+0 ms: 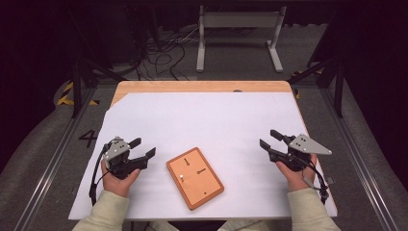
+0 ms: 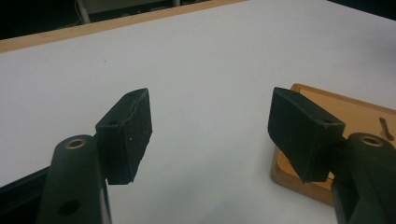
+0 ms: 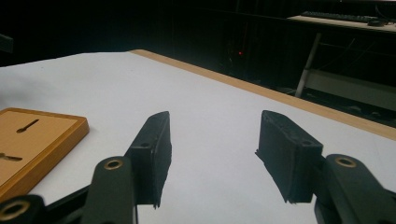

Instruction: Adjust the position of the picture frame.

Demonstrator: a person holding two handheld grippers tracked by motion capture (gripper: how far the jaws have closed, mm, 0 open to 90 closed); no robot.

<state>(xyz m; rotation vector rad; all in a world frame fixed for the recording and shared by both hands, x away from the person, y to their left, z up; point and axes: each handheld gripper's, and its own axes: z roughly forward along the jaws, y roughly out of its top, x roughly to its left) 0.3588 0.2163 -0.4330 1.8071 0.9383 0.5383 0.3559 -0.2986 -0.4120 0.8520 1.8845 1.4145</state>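
Note:
A small orange-brown wooden board (image 1: 208, 185) with a raised rim lies on the white sheet near the front middle of the table. On it are two small dark pin-like pieces (image 1: 200, 170) and a tiny white piece (image 1: 181, 177). My left gripper (image 1: 144, 147) hovers left of the board, open, with nothing between its jaws. In the left gripper view the gripper (image 2: 210, 107) points over bare sheet, with the board (image 2: 364, 112) beside its right jaw. My right gripper (image 1: 267, 137) is open and empty, well to the right of the board. In the right gripper view the gripper (image 3: 215, 130) has the board (image 3: 42, 140) at far left.
The white sheet (image 1: 211, 115) covers most of the wooden table (image 1: 192, 86), whose bare edge runs along the back. A white metal frame (image 1: 238, 29) and loose cables (image 1: 163, 53) lie on the floor beyond. Metal rails (image 1: 353, 154) flank the table.

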